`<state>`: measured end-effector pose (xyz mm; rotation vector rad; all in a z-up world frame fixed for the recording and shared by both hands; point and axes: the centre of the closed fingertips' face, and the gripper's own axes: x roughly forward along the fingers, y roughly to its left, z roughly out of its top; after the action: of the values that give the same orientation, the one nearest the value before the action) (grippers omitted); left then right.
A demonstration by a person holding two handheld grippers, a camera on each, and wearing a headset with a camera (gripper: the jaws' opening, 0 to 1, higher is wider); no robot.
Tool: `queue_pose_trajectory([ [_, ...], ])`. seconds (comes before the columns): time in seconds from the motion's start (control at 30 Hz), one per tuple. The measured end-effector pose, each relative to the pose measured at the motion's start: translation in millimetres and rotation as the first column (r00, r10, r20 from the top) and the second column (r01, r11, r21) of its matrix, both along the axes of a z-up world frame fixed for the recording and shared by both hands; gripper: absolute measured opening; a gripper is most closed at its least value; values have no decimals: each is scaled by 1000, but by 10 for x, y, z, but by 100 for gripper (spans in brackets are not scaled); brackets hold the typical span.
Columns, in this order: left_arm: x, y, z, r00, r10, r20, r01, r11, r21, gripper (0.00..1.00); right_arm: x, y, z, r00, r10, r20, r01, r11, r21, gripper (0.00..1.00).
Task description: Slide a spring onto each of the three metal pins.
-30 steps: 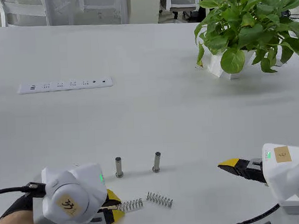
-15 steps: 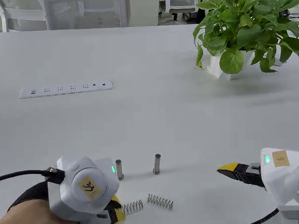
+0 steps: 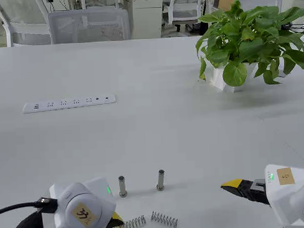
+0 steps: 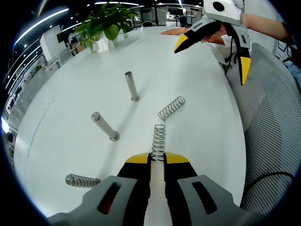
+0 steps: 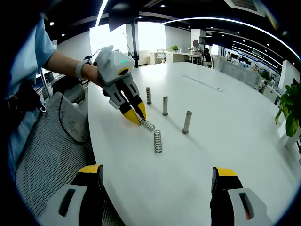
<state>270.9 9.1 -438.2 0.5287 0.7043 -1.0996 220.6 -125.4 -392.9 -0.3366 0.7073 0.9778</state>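
Power strip (image 3: 69,103) flat on white table (image 3: 157,119); potted plant (image 3: 249,39) far right; chairs (image 3: 87,26) behind.

L gripper (image 4: 157,157) jaws pinching spring (image 4: 159,137), 2 bare pins (image 4: 104,126), loose spring (image 4: 171,108) nearby

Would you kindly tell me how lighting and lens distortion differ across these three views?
Head view: soft, even light, the two upright steel pins casting faint shadows on the white table; left gripper view: fisheye curves the table and splays the pins; right gripper view: bright far windows wash out, ceiling light strips bow.
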Motion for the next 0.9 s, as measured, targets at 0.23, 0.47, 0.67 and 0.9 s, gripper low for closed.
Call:
queue_pose_trajectory([
  [0.23, -44, 27, 72, 999, 37, 1, -36, 998, -60, 6, 2, 68, -8, 1000, 18, -9, -18, 1000, -2, 95],
  [0.47, -91, -16, 281, 997, 79, -1, -78, 979, -188, 6, 34, 207, 29, 999, 48, -1, -48, 999, 13, 92],
  [0.67, -241, -77, 404, 997, 74, -21, -77, 962, -261, 7, 10, 395, 125, 995, 104, 10, -104, 994, 34, 88],
  [0.9, -383, -104, 498, 999, 47, -12, -48, 956, -291, 7, 12, 580, 285, 986, 166, 17, -167, 984, 59, 80],
])
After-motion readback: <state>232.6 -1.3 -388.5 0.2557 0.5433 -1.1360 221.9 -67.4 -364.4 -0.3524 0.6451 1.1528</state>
